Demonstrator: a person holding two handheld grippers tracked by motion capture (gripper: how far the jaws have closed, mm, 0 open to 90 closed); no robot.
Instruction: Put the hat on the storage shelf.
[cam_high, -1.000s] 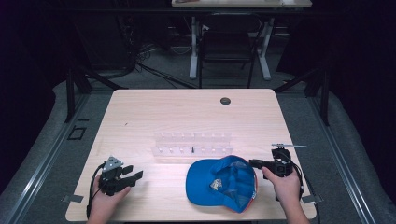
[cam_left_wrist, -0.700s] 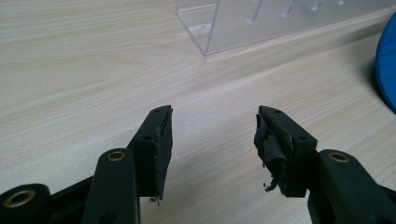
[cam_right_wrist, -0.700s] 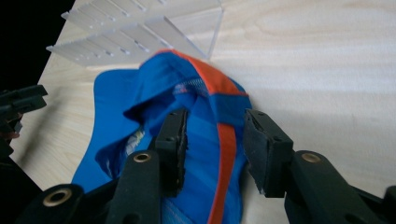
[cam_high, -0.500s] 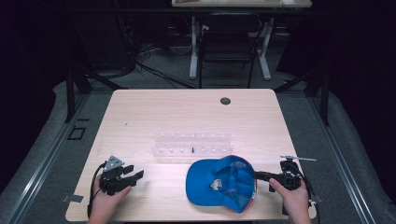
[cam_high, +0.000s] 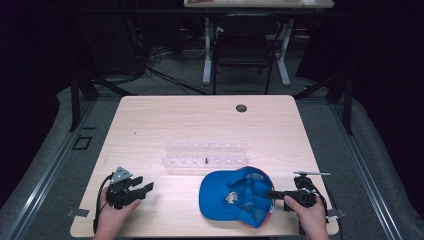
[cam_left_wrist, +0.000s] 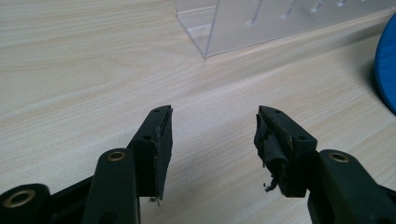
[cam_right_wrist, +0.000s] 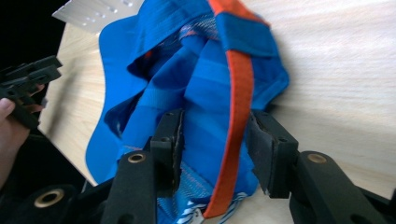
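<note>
- blue cap (cam_high: 237, 196) sat upside down just in front of the clear rack (cam_high: 205, 154)
- right gripper (cam_right_wrist: 215, 140) – jaws spread around the cap's back edge
- left gripper (cam_left_wrist: 212, 135) was well left of the cap, jaws apart, nothing between them

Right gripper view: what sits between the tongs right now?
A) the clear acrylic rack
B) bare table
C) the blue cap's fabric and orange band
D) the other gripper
C: in the right gripper view the right tongs straddle the blue cap, its blue fabric and orange band lying in the gap between the two jaws, which stand apart and are not pressed shut on it.
</note>
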